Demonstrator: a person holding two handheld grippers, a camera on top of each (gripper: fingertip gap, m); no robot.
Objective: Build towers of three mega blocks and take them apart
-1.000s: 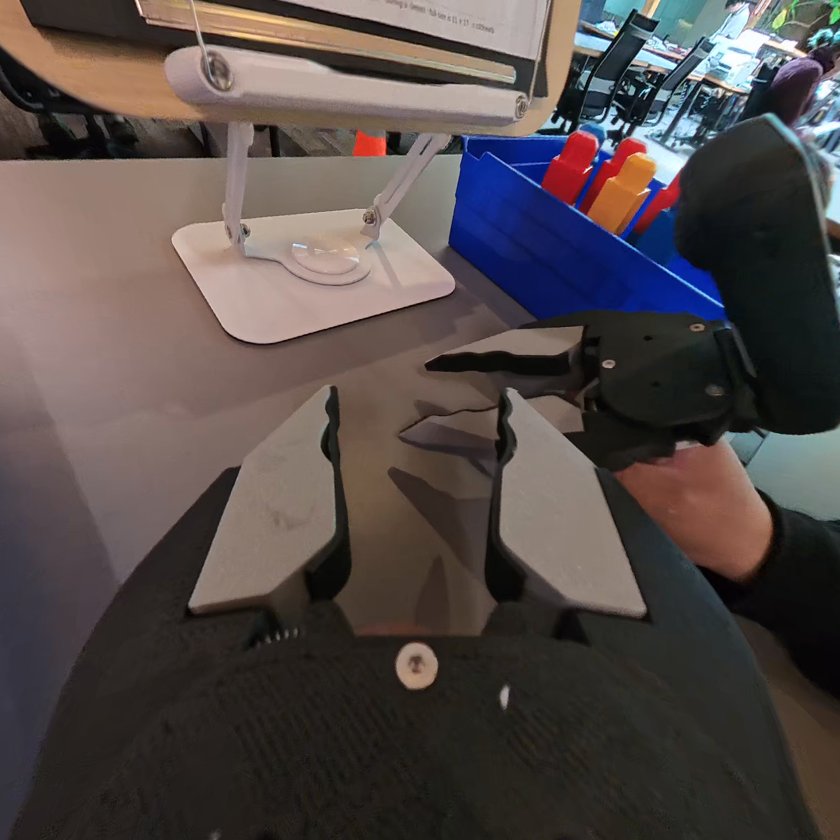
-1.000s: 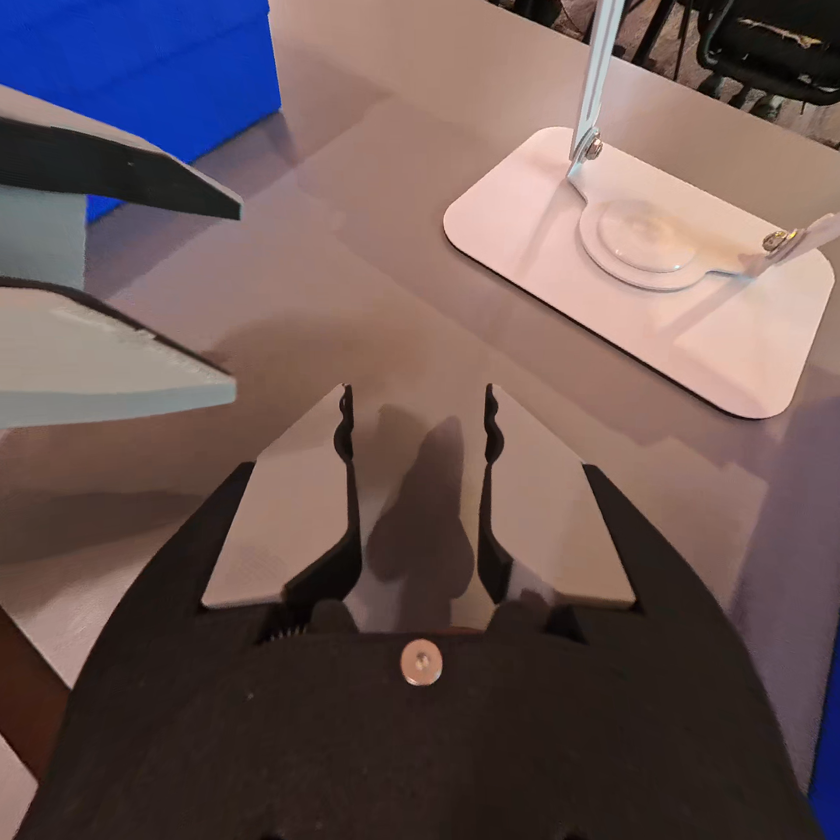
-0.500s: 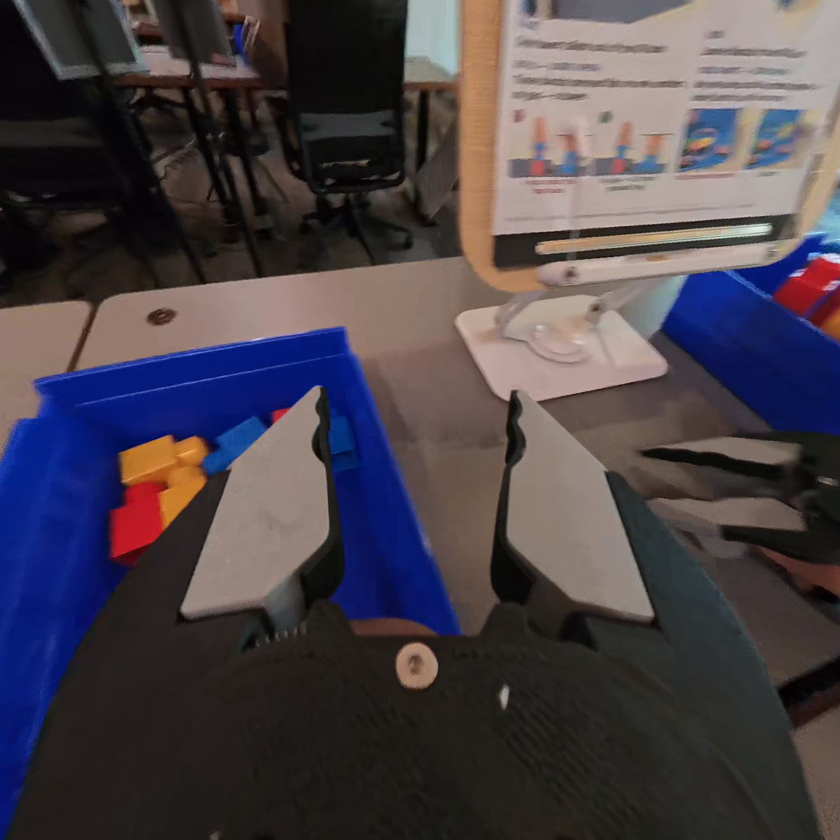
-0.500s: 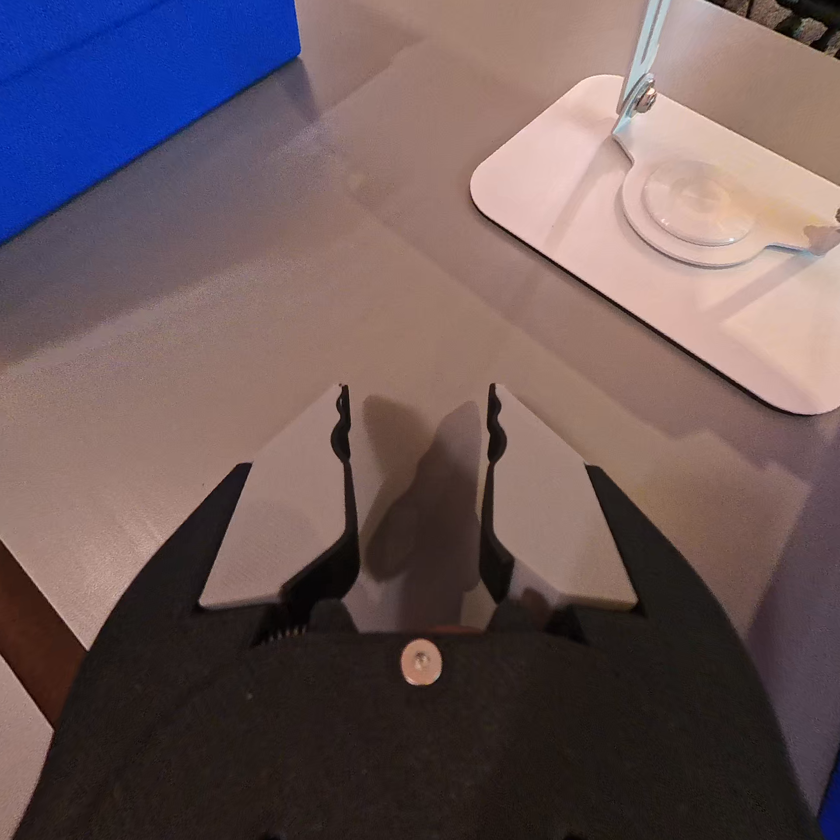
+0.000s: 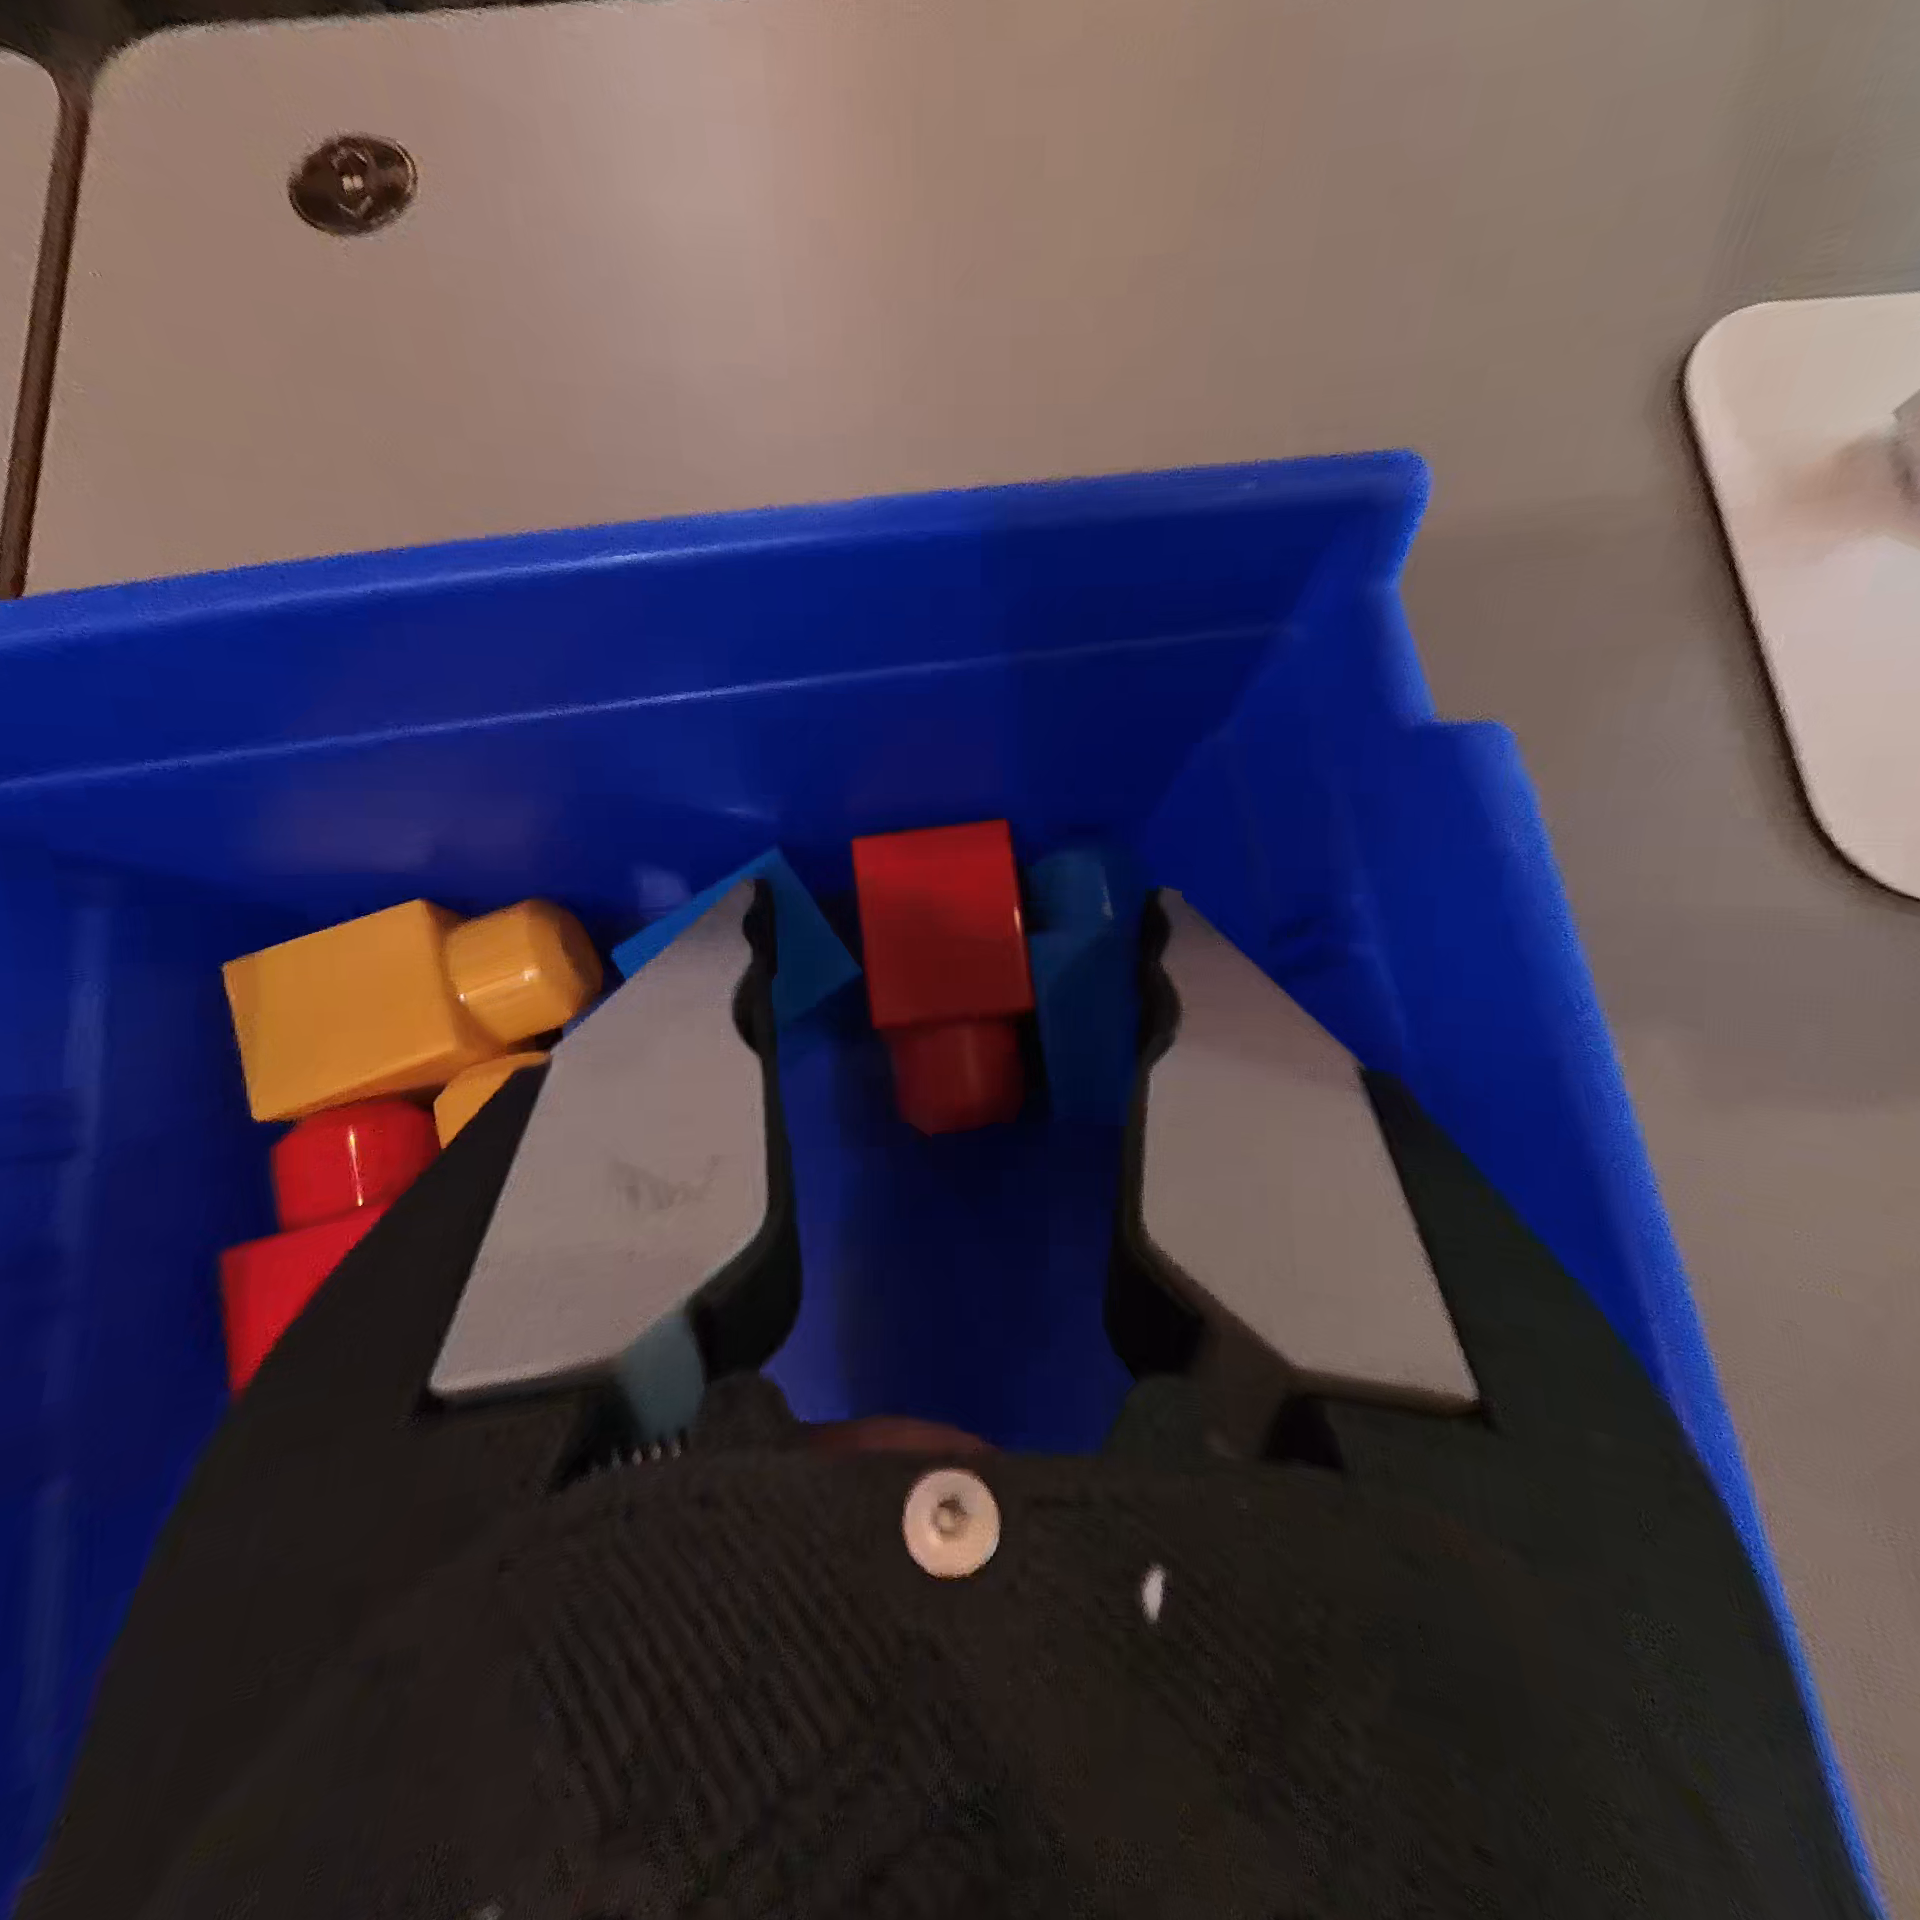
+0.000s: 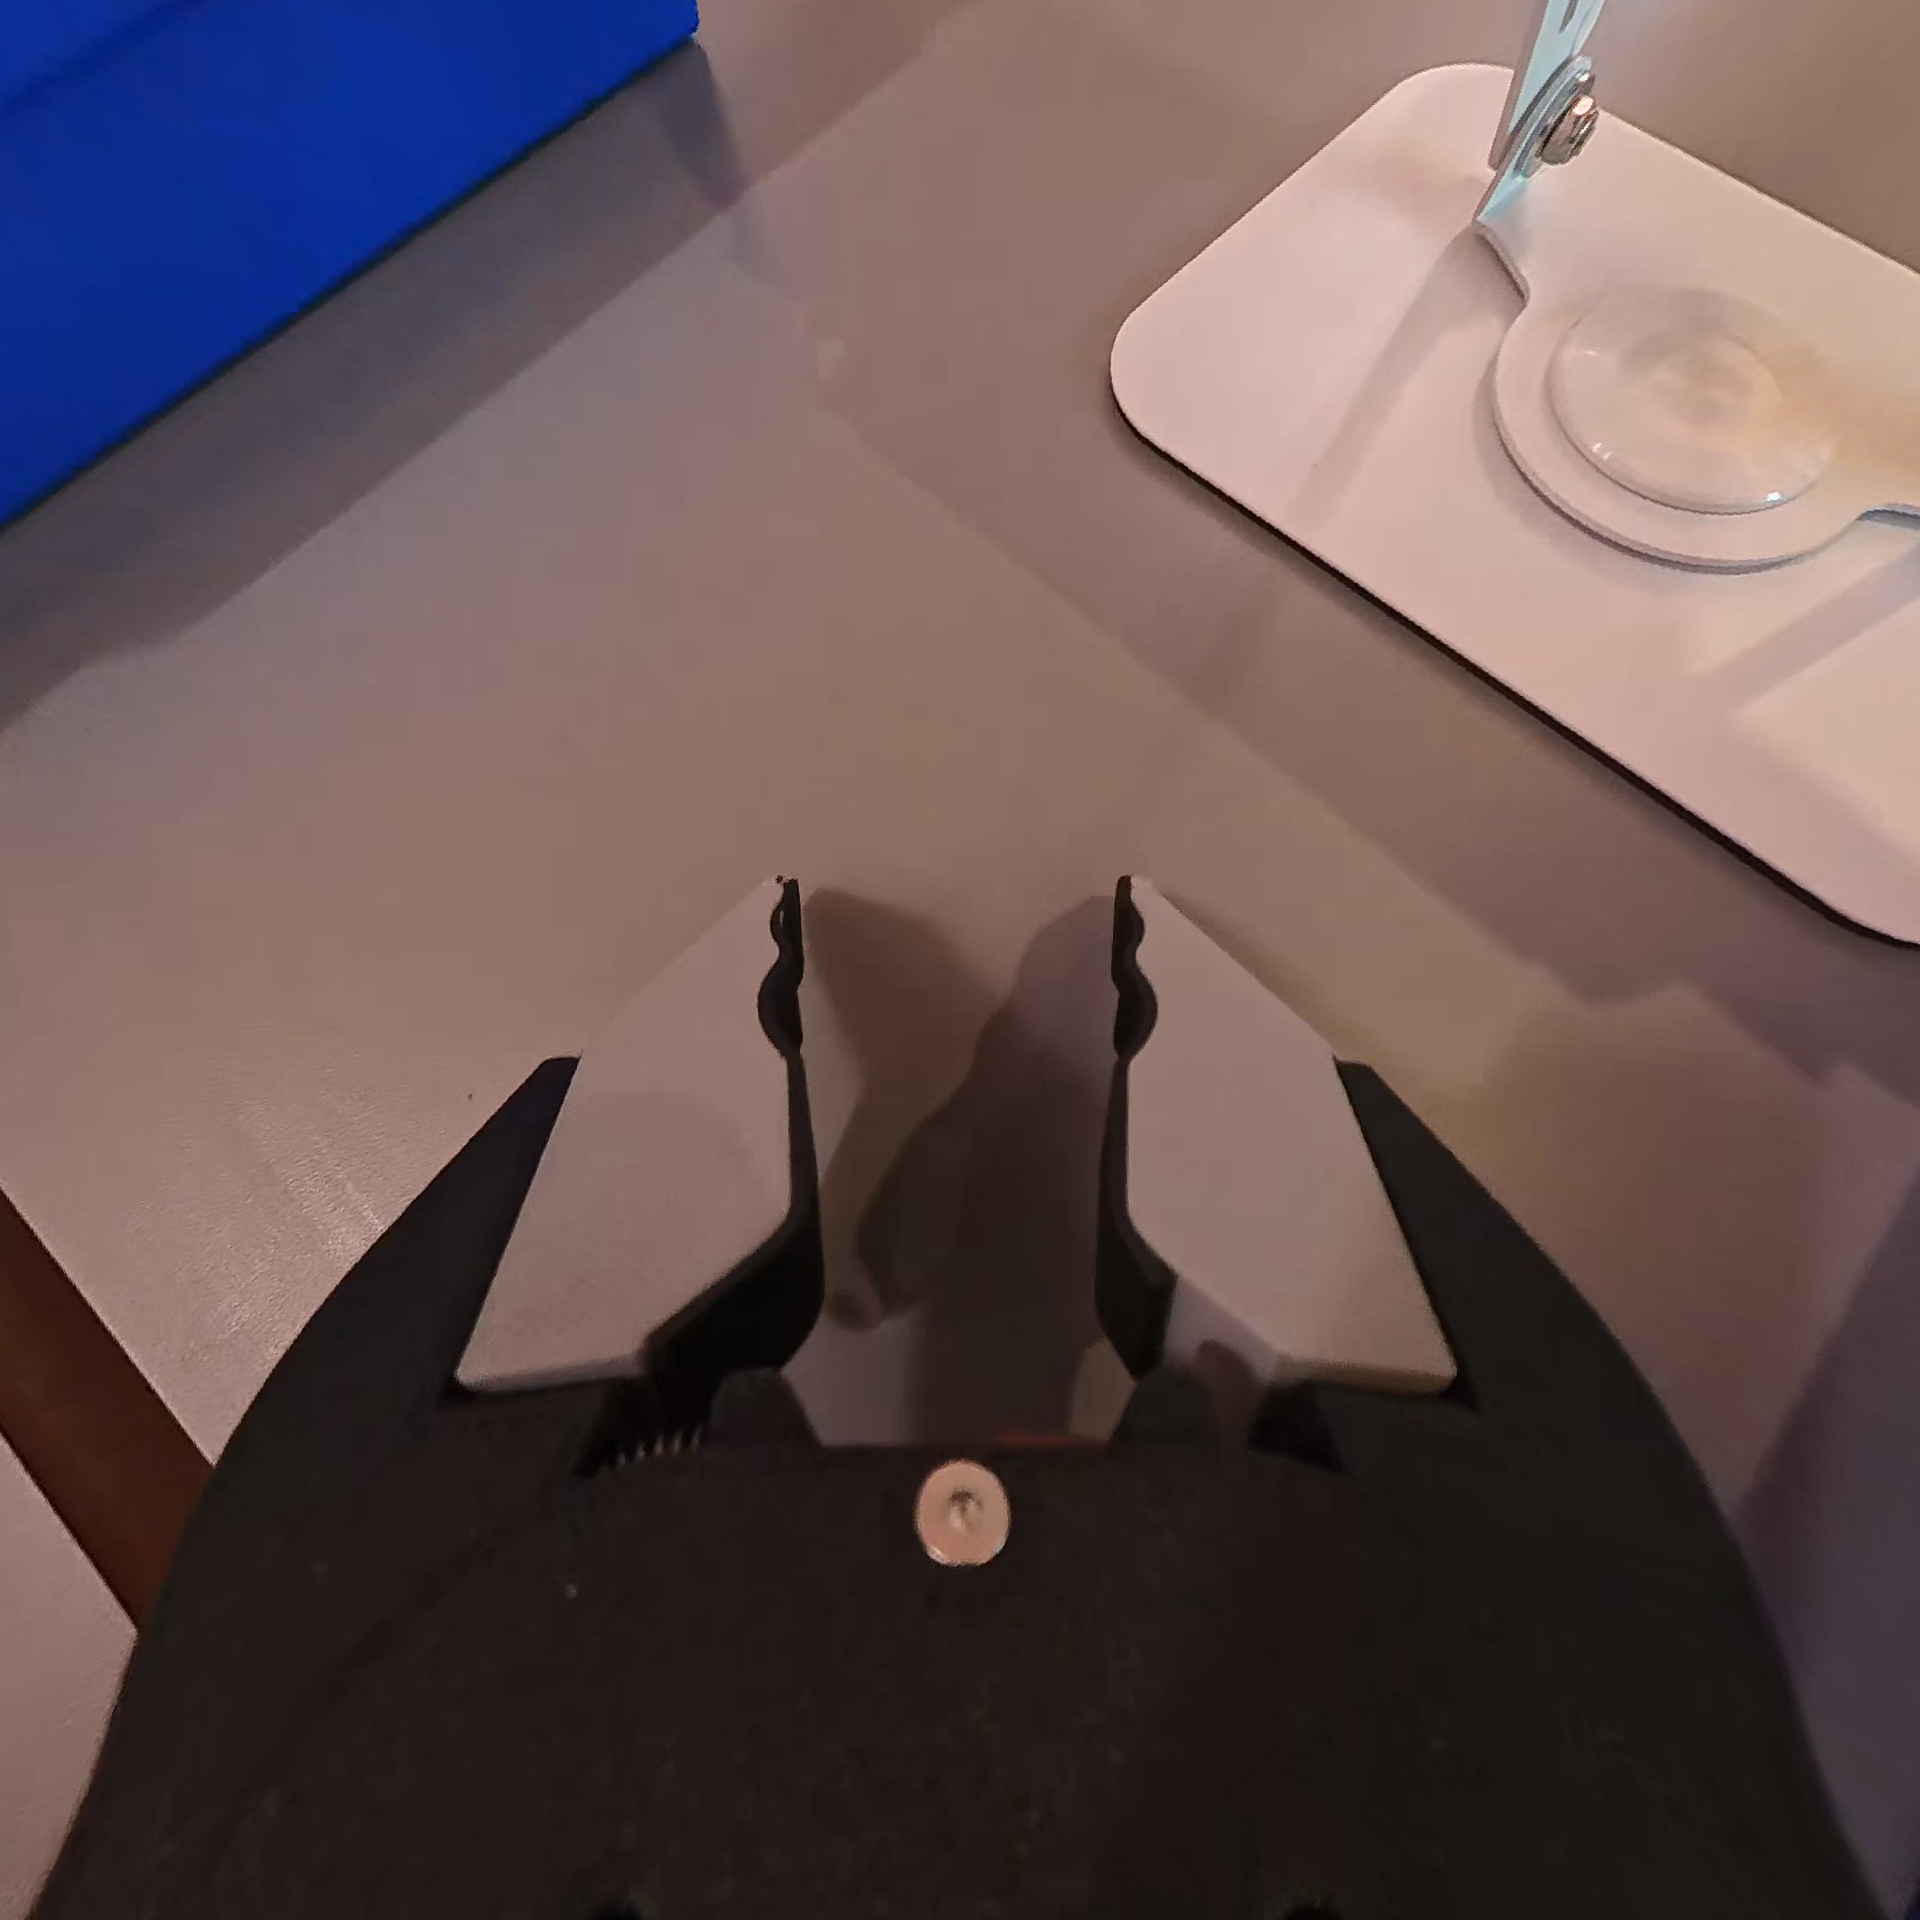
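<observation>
A: In the middle of the left wrist view, the left gripper is being held inside the blue bin, its jaws spread wide with nothing between them. A red block is being framed just ahead of the gap, lying on its side with its stud pointing down the frame.

B: And the other blocks?

A: A yellow block is being seen at centre left, another red one below it, and blue ones, hard to separate from the bin, on either side of the red block.

B: How is the red block likely to be handling?

A: It is being judged light, hollow, stiff and smooth, so slipping is being expected if it is pinched by the round stud. The flat sides of the square body are being favoured.

B: The right gripper?

A: Low in its own view, it is being held open and empty over bare table, a white stand base at upper right.
</observation>
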